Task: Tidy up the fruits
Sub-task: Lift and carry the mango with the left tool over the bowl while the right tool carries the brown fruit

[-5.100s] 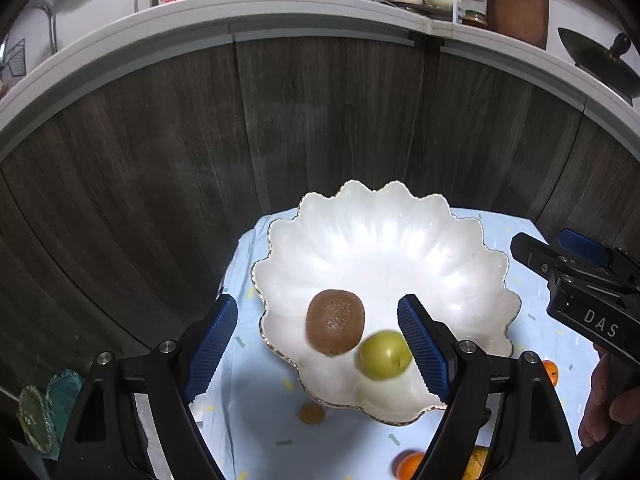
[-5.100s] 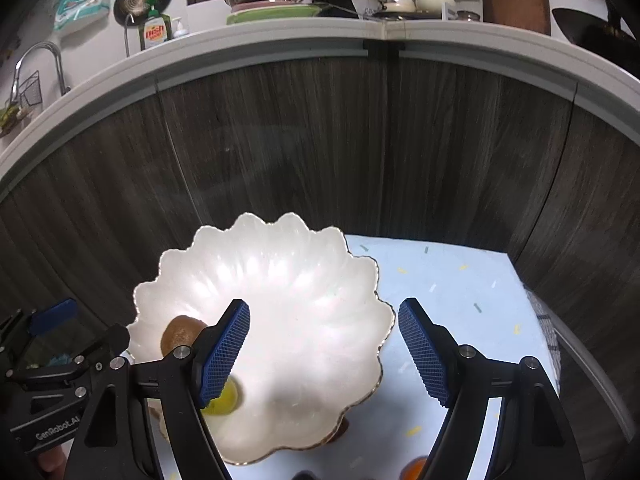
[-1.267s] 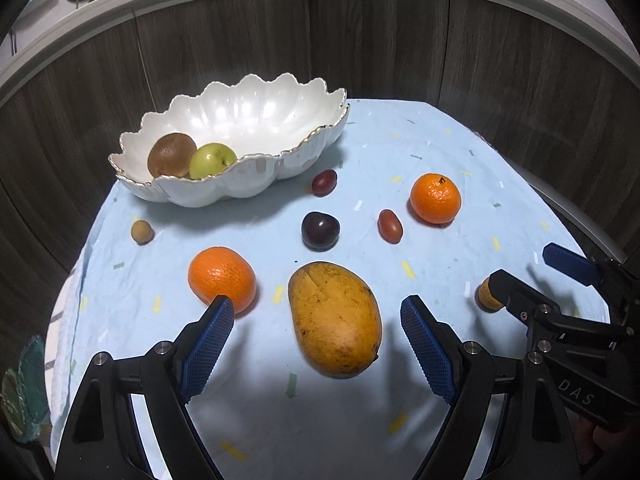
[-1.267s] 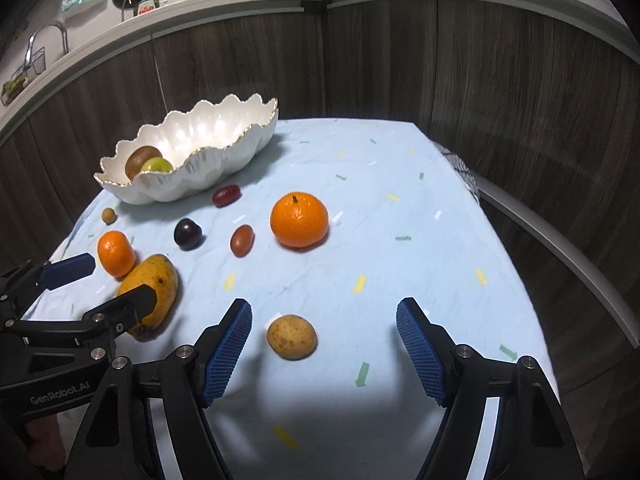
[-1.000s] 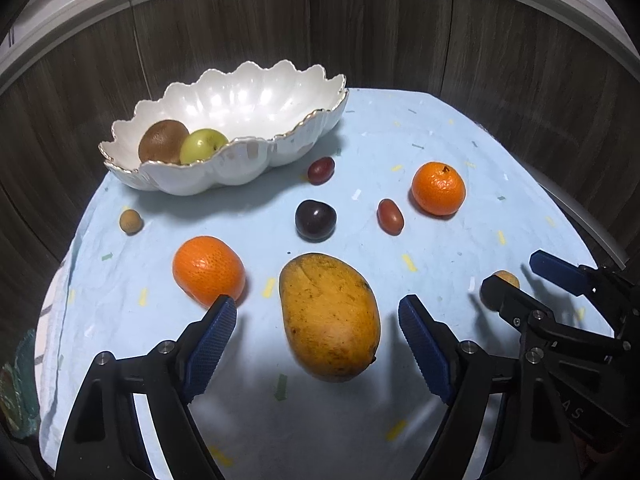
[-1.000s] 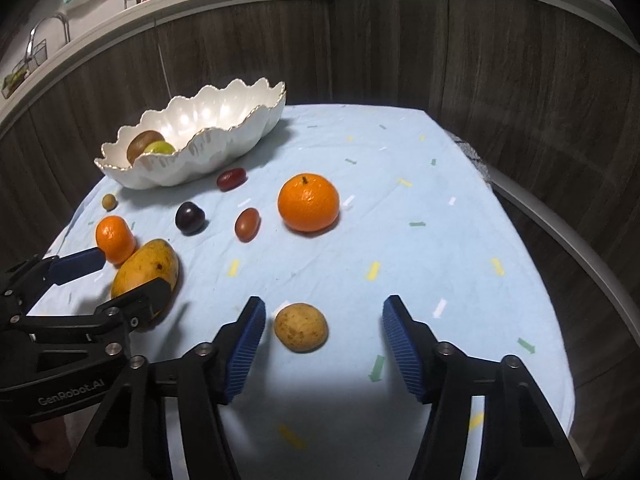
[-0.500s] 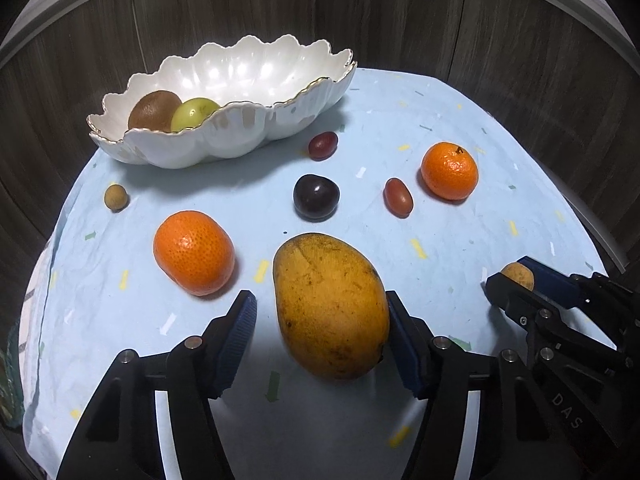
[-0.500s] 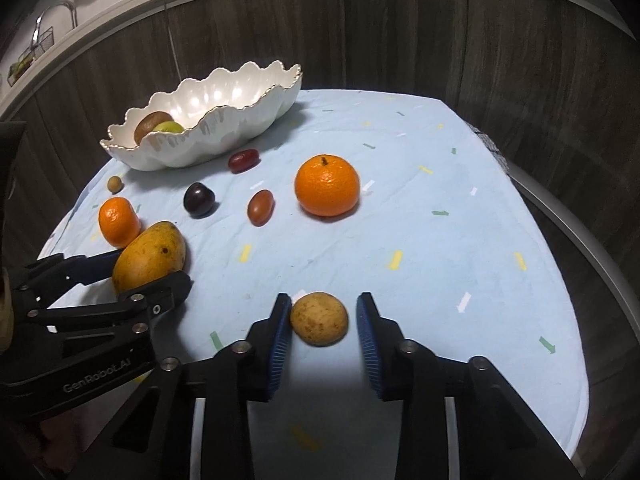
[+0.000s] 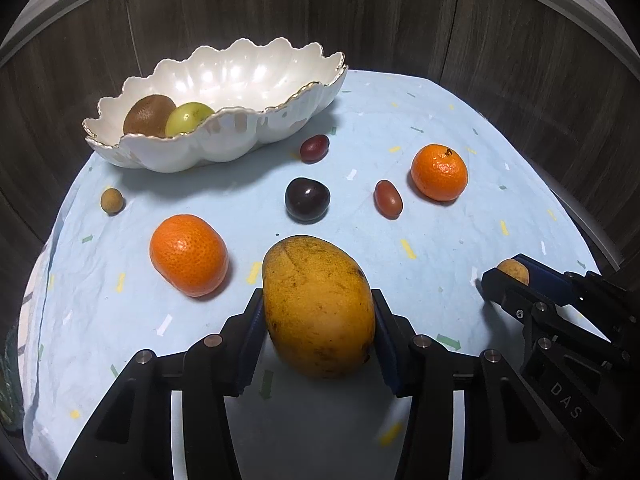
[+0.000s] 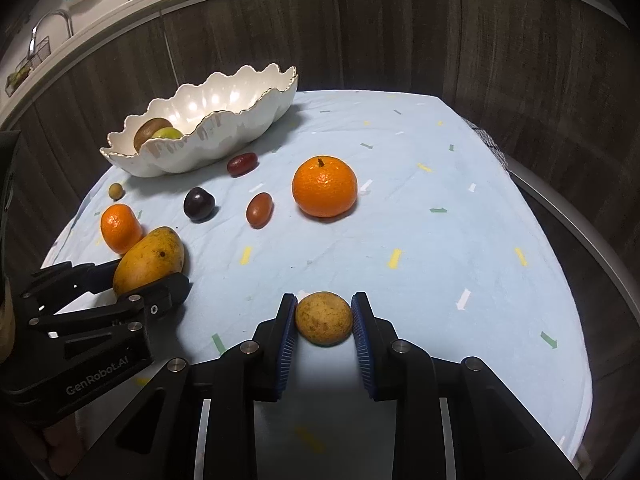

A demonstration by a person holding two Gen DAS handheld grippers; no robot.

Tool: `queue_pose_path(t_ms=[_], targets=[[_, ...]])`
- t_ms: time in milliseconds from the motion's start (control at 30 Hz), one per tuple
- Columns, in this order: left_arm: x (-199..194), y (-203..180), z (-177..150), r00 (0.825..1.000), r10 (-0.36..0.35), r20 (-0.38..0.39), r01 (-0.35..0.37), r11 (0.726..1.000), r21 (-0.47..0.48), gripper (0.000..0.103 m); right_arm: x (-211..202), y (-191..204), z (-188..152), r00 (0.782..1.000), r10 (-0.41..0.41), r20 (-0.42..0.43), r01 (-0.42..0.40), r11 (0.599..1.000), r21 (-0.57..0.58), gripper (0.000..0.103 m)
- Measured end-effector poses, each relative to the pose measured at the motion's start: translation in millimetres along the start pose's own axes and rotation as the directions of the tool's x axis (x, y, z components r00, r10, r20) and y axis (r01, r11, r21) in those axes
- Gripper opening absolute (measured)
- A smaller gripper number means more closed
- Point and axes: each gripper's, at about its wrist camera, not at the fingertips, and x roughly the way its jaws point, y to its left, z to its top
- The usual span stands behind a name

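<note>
A big yellow-orange mango lies on the pale blue cloth, and my left gripper is closing on it, both blue pads touching its sides. A small speckled tan fruit sits between the pads of my right gripper, which is shut on it, low over the cloth. In the left wrist view the tan fruit peeks out at the right. The white scalloped bowl stands at the back left and holds a kiwi and a green fruit.
Loose on the cloth: an orange left of the mango, another orange at right, a dark plum, two small red fruits, a tiny brown fruit. Dark wood cabinet fronts ring the round table.
Both grippers came down from over the bowl to the front of the table. Their jaws then narrowed, the left around the mango and the right onto the tan fruit.
</note>
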Motion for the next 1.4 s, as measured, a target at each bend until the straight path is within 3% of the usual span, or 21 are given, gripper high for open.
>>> queue_pose_path(t_ms=[733, 1400], targets=[[-47, 7, 20, 0.993, 0.012, 0.118, -0.012, 1.000, 0.007, 0.048, -26, 2, 22, 0.997, -0.031, 0.070, 0.032, 0.999, -0.005, 0.029], [-83, 48, 48, 0.979, 0.042, 0.201, -0.029, 0.997, -0.068, 0.048, -47, 35, 72, 0.988, -0.010, 0.156, 0.020, 0.998, -0.060, 0.029]])
